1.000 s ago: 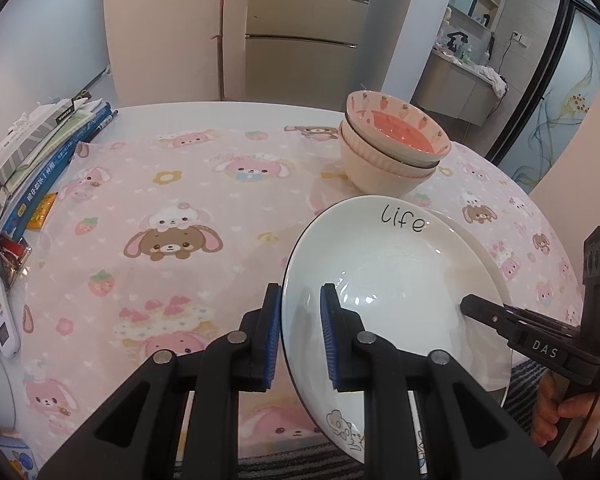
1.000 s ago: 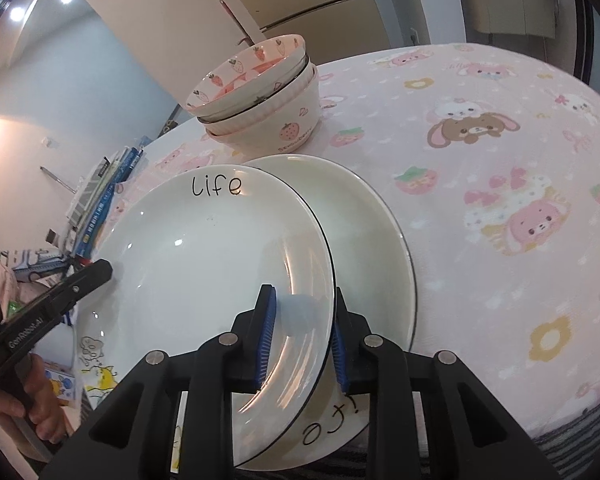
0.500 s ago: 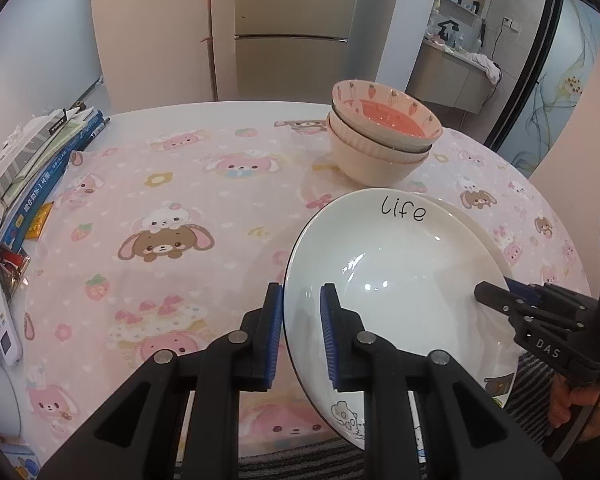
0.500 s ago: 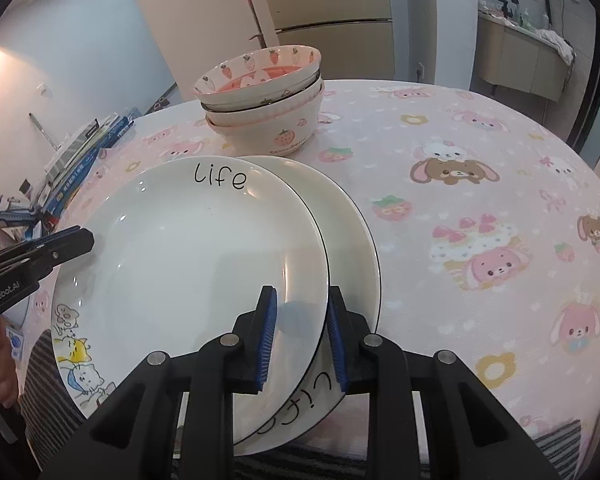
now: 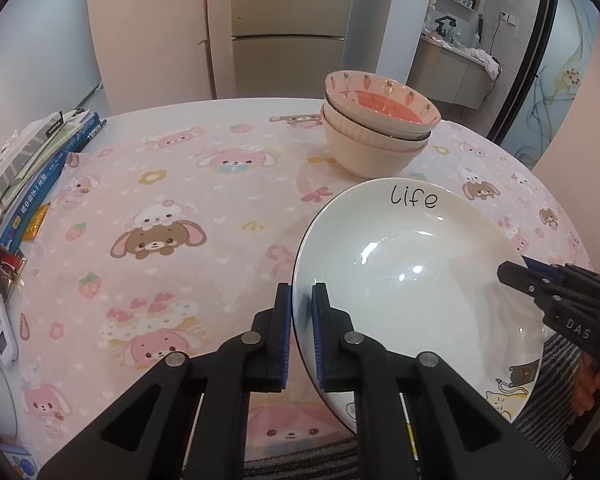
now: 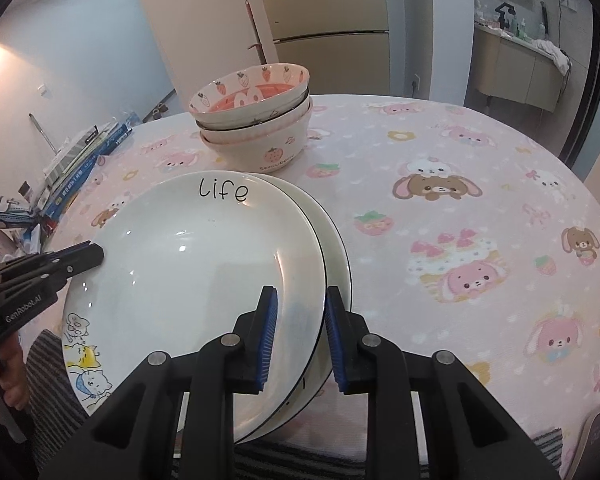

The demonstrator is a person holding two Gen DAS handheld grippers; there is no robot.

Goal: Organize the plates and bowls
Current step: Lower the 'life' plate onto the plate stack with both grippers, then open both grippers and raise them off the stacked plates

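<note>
Under top plate [image 6: 188, 280], second plate [image 6: 336, 256]: right view only.

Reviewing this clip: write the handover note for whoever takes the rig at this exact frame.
Left hand-held gripper: shut on the top plate's left rim.
Right hand-held gripper: jaws astride that plate's right rim, wider than it, apparently open.
Second plate: directly beneath, offset right, on the pink tablecloth.
Bowl stack: nested behind the plates.
Done: bowls stacked; plates overlapped.
Left: square the top plate on the lower one, then let go.
</note>
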